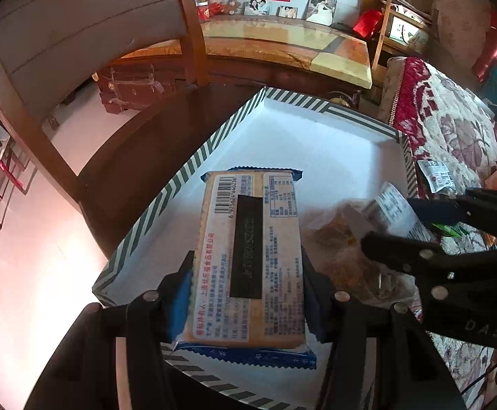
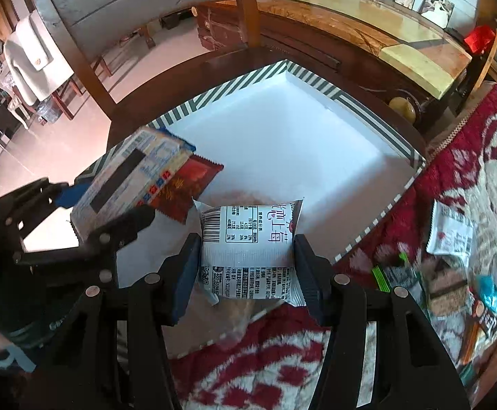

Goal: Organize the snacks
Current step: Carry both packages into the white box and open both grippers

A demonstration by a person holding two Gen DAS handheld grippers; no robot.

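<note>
My left gripper (image 1: 246,275) is shut on a long blue-edged cracker pack (image 1: 248,259) and holds it over the white tray (image 1: 317,143) with the striped rim. It also shows in the right wrist view (image 2: 125,184). My right gripper (image 2: 246,256) is shut on a small white snack pack (image 2: 248,253) above the tray's near edge; it shows in the left wrist view (image 1: 395,212). A red snack pack (image 2: 188,188) lies in the tray (image 2: 282,136). A clear bag with a brownish snack (image 1: 347,249) lies in the tray below the right gripper.
The tray sits on a dark wooden chair seat (image 1: 139,171). A floral red and white blanket (image 2: 470,177) lies to the right with several loose snack packs (image 2: 450,235) on it. A wooden chair back (image 1: 77,34) and a long table (image 1: 282,44) stand behind.
</note>
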